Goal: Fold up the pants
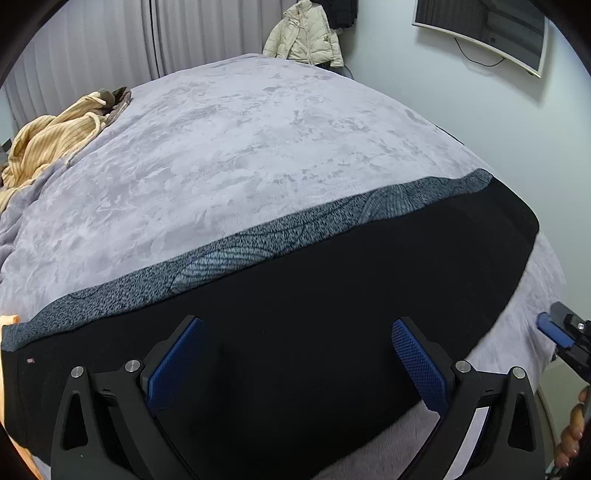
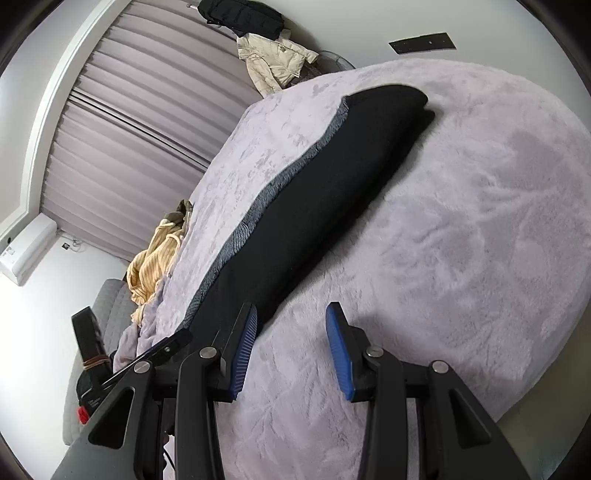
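Black pants (image 1: 295, 314) lie flat in a long folded strip on the lilac bed cover, with a grey knit inner edge (image 1: 258, 236) showing along the far side. My left gripper (image 1: 295, 325) is open and empty, hovering over the middle of the pants. In the right wrist view the pants (image 2: 314, 192) stretch away from the near end toward the far end. My right gripper (image 2: 291, 314) is open and empty, just past the near end of the pants, over the bed cover. Its tip also shows in the left wrist view (image 1: 554, 328).
The lilac plush bed cover (image 1: 240, 147) spans the bed. A yellow striped garment (image 1: 44, 140) is bunched at its left edge. A beige jacket (image 1: 306, 33) hangs by the curtains. A screen (image 1: 484, 29) hangs on the right wall.
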`<action>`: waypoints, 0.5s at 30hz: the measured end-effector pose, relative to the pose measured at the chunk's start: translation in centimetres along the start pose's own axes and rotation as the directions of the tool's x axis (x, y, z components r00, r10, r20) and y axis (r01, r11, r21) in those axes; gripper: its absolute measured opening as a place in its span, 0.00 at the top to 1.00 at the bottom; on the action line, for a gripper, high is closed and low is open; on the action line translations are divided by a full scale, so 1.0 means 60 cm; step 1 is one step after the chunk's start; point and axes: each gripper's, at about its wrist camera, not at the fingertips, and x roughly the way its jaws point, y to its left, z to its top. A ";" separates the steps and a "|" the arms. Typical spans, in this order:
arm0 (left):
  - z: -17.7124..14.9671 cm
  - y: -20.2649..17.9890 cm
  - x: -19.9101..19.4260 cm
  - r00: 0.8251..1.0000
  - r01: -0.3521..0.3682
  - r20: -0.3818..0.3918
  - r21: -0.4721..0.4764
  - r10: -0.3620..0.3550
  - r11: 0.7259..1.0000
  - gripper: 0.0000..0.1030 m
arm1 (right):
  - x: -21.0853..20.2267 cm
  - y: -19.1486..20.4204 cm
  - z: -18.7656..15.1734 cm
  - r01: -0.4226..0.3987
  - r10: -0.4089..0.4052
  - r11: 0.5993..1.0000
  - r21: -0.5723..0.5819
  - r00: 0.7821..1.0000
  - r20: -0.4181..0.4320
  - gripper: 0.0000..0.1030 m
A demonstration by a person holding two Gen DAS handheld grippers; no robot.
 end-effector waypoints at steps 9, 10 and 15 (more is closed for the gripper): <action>0.032 0.087 0.109 0.999 -0.051 -0.012 -0.224 0.050 0.973 0.01 | -0.079 0.090 0.130 -0.005 0.034 0.986 -0.167 0.985 0.170 0.58; 0.028 0.086 0.111 0.999 -0.049 0.009 -0.215 0.052 0.975 0.01 | -0.067 0.097 0.134 -0.003 0.031 0.984 -0.179 0.988 0.153 0.58; 0.005 0.077 0.113 0.992 -0.056 0.098 -0.186 0.076 0.981 0.01 | 0.088 0.139 0.138 -0.017 0.010 0.964 -0.266 1.000 -0.026 0.58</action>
